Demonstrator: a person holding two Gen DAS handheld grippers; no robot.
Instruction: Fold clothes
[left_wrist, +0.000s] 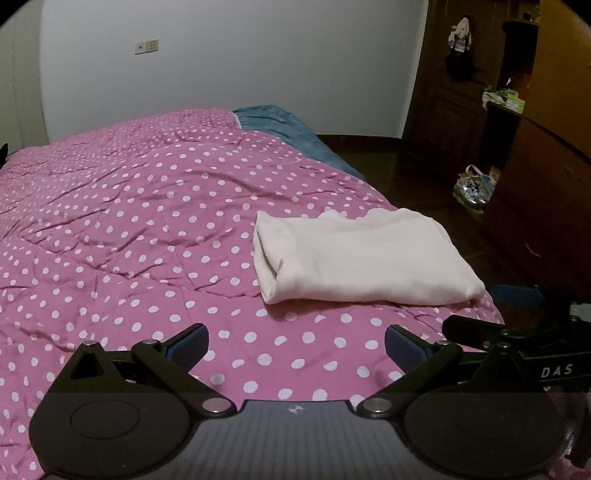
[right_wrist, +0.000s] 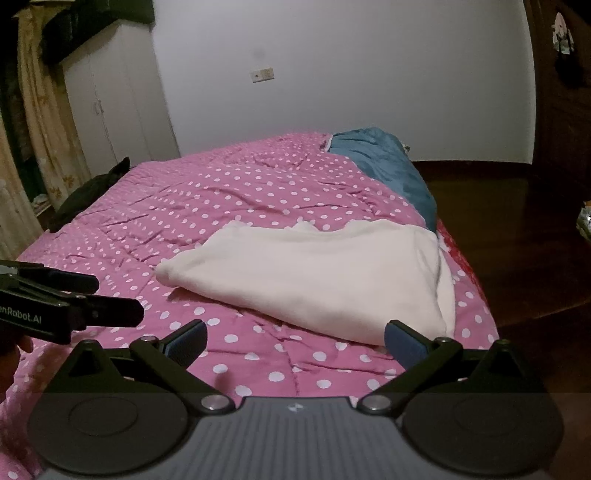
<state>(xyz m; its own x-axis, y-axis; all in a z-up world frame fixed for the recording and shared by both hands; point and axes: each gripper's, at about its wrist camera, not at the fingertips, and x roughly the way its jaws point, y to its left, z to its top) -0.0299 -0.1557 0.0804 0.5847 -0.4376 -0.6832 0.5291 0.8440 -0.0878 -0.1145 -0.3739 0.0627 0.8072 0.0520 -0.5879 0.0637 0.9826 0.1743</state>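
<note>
A cream-white garment (left_wrist: 365, 258) lies folded into a thick rectangle on the pink polka-dot bedspread (left_wrist: 129, 229), near the bed's right edge. It also shows in the right wrist view (right_wrist: 314, 277). My left gripper (left_wrist: 295, 345) is open and empty, held above the bedspread just short of the garment's near edge. My right gripper (right_wrist: 295, 341) is open and empty, its right finger (right_wrist: 402, 343) close to the garment's near corner. The left gripper shows at the left of the right wrist view (right_wrist: 92, 295); the right one shows at the right of the left wrist view (left_wrist: 491, 328).
A blue blanket (right_wrist: 388, 166) lies at the far right corner of the bed. A dark cloth (right_wrist: 88, 192) lies at the bed's far left edge. Dark wood floor (right_wrist: 498, 240) and wooden furniture (left_wrist: 535, 184) are to the right, with a bag (left_wrist: 474, 188) on the floor.
</note>
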